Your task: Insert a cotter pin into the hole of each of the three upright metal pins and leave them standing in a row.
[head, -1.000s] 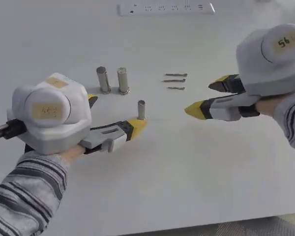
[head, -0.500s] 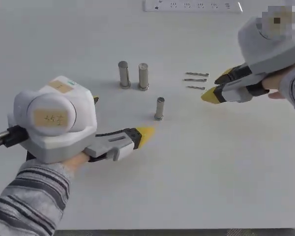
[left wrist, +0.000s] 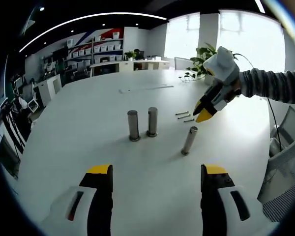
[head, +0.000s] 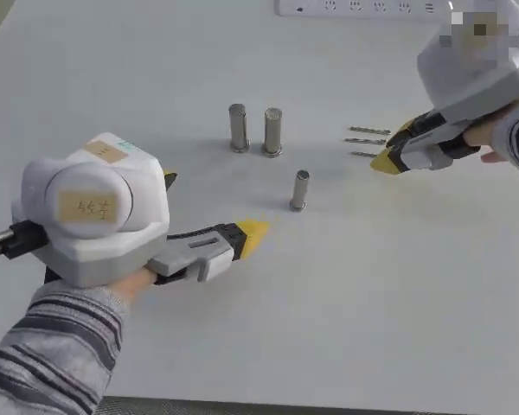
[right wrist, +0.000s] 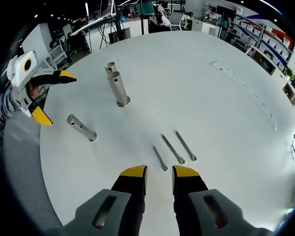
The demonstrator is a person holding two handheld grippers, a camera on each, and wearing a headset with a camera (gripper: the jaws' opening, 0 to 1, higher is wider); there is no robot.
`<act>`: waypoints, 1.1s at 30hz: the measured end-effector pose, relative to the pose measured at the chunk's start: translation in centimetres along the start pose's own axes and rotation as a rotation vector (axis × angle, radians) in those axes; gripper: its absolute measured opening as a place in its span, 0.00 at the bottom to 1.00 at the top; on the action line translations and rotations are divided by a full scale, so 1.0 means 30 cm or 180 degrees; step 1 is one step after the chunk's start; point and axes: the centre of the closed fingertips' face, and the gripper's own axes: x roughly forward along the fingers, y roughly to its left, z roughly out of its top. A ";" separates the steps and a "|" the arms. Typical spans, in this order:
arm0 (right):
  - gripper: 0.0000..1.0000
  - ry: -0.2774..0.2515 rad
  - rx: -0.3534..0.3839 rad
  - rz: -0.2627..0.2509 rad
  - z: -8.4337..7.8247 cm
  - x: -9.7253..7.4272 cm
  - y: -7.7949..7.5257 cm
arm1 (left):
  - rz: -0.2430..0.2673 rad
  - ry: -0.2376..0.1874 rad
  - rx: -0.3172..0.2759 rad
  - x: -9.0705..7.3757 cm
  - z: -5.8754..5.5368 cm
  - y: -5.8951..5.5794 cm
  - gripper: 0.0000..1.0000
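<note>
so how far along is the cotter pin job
Nothing done yet: all three cotter pins lie loose, none in the metal pins. In hand: the right hand-held gripper hovers just short of them, jaws slightly apart, empty. Left: all three insertions, plus the row, since one metal pin stands apart from the other two.

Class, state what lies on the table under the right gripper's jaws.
Bare table; three cotter pins lie just ahead of the right gripper's tips. Table beneath its body is covered.
</note>
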 end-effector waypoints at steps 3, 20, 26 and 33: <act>0.15 0.0038 0.0003 0.0020 -0.004 0.007 -0.001 | -0.0002 0.0003 0.0012 -0.001 0.001 0.003 0.70; 0.01 0.0188 -0.0323 -0.0051 0.001 0.022 -0.012 | -0.0009 -0.0021 0.0067 -0.007 0.015 0.011 0.66; 0.00 0.0212 -0.0529 -0.0058 0.001 0.025 -0.018 | -0.0032 -0.0023 0.0050 -0.006 0.015 0.009 0.63; 0.00 0.0196 -0.0591 -0.0081 -0.001 0.023 -0.009 | -0.0056 -0.0040 0.0058 -0.009 0.022 0.001 0.61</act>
